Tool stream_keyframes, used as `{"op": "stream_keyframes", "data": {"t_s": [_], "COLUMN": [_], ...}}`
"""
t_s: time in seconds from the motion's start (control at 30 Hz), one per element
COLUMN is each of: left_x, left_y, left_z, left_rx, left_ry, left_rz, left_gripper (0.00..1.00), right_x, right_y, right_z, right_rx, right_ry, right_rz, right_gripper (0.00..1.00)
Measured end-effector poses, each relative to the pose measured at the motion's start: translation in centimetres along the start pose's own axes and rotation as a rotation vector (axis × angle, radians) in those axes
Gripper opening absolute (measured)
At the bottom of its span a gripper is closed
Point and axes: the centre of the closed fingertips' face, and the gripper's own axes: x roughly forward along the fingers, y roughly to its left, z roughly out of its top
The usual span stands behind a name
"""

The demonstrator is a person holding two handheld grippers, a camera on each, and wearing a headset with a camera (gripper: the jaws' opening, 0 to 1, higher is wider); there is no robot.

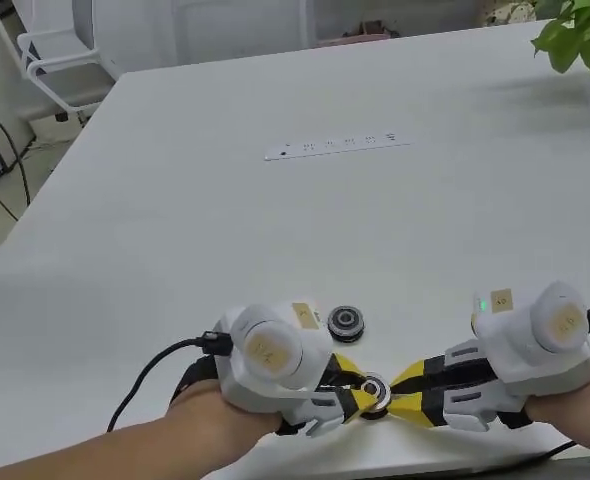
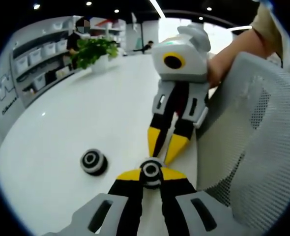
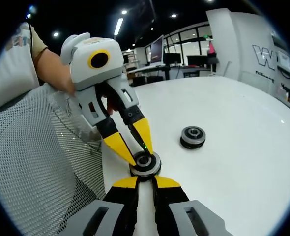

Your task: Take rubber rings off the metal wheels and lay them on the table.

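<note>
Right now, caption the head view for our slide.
Left gripper and right gripper grip one wheel; a second wheel lies on the table.

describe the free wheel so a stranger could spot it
On the white table, look near the front edge, just beyond the left tool. The loose wheel lies flat there, black-ringed and untouched; the other wheel sits between the tool's tips.

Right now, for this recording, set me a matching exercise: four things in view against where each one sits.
Things:
1. near wheel
2. far wheel
3. power strip
4. plant

Places:
A. far right corner of the table
B. mid-table, beyond both wheels
C. pinched between yellow jaws
D. lying free on the table

Pairs: 1-C, 2-D, 3-B, 4-A
</note>
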Motion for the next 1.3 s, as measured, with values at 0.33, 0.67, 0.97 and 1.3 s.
{"op": "stream_keyframes", "data": {"t_s": [0.33,0.67,0.97,1.3], "left_x": [0.01,0.01,0.06,0.09], "left_y": [0.06,0.12,0.14,0.09], "left_z": [0.00,0.05,0.06,0.04], "left_rx": [0.004,0.009,0.008,0.003], "left_ry": [0.002,0.007,0.012,0.014], "left_rz": [0.004,0.007,0.011,0.013], "left_gripper": [0.13,0.13,0.13,0.13], "right_x": [-0.11,-0.20,-0.48,-0.56], "right_y": [-0.12,-0.42,-0.44,-0.44], "right_z": [-0.02,-0.03,0.07,0.06], "right_rx": [0.057,0.113,0.124,0.102], "right_ry": [-0.004,-0.006,-0.003,0.009], "right_rz": [-0.007,-0.023,-0.034,-0.036], "right_gripper": [0.02,0.00,0.00,0.01]}}
